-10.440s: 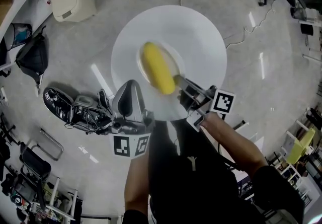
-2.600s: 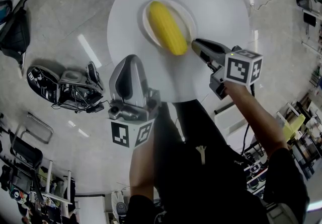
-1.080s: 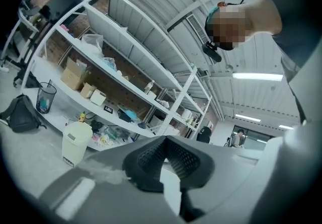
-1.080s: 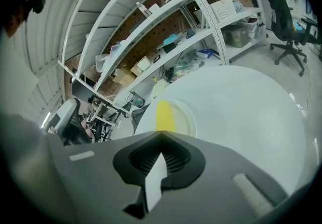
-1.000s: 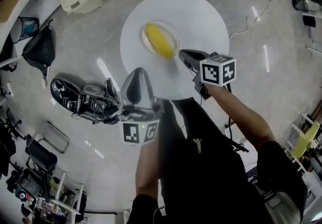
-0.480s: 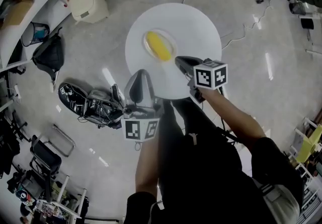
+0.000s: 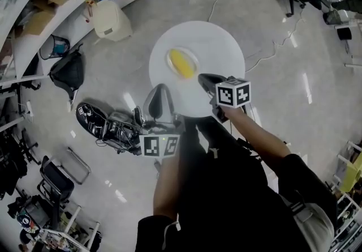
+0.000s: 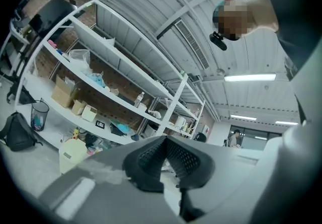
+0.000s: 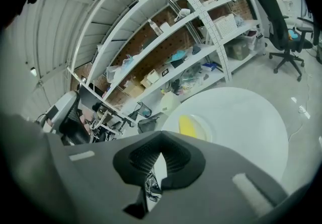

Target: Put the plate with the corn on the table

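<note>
- Ok, nearest: left gripper (image 8: pixel 163 138) has its jaws together with nothing btwn them. It aims up at the shelves (image 8: pixel 100 84), not at the table.
- Right gripper (image 9: pixel 158 137) jaws are also closed and empty; in head view its tip hangs over the table's near side.
- Plate (image 7: pixel 193 57) w/ corn (image 7: pixel 181 62) sits flat on the round white table (image 7: pixel 223 52), just beyond and slightly left of the right jaws, not touching.
- Corn's long axis runs diagonal, near end pointing roughly twd the right gripper, which is the closer one.
- Judgement: placement looks done; prob. only backing off is left.
</note>
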Available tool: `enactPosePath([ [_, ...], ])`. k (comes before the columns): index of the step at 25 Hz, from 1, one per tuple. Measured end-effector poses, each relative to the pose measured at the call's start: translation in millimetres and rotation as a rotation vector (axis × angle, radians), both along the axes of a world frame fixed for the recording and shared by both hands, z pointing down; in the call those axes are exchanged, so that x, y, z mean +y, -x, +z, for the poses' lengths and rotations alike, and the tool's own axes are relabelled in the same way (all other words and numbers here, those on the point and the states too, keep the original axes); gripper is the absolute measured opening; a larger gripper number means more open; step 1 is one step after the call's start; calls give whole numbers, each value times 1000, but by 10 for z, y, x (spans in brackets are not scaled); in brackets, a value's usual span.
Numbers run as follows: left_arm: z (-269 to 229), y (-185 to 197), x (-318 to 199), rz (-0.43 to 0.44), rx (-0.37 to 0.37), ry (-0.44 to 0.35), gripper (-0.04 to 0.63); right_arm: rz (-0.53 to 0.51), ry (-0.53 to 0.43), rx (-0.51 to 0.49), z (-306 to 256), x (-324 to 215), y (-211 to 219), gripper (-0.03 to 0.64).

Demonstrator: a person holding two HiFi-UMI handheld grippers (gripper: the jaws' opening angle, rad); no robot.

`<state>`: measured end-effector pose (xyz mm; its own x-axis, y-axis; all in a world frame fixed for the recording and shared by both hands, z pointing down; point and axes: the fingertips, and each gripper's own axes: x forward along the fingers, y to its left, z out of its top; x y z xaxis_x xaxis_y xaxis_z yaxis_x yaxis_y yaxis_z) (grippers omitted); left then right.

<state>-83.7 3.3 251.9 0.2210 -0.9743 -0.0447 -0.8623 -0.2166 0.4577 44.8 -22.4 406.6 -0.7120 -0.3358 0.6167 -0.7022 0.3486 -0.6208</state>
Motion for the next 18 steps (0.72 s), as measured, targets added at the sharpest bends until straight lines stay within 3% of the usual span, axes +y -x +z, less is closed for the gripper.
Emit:
enactPosePath([
  [18, -508, -246, 79, 48, -60, -40, 5, 30, -171, 16, -720, -54, -80, 8],
])
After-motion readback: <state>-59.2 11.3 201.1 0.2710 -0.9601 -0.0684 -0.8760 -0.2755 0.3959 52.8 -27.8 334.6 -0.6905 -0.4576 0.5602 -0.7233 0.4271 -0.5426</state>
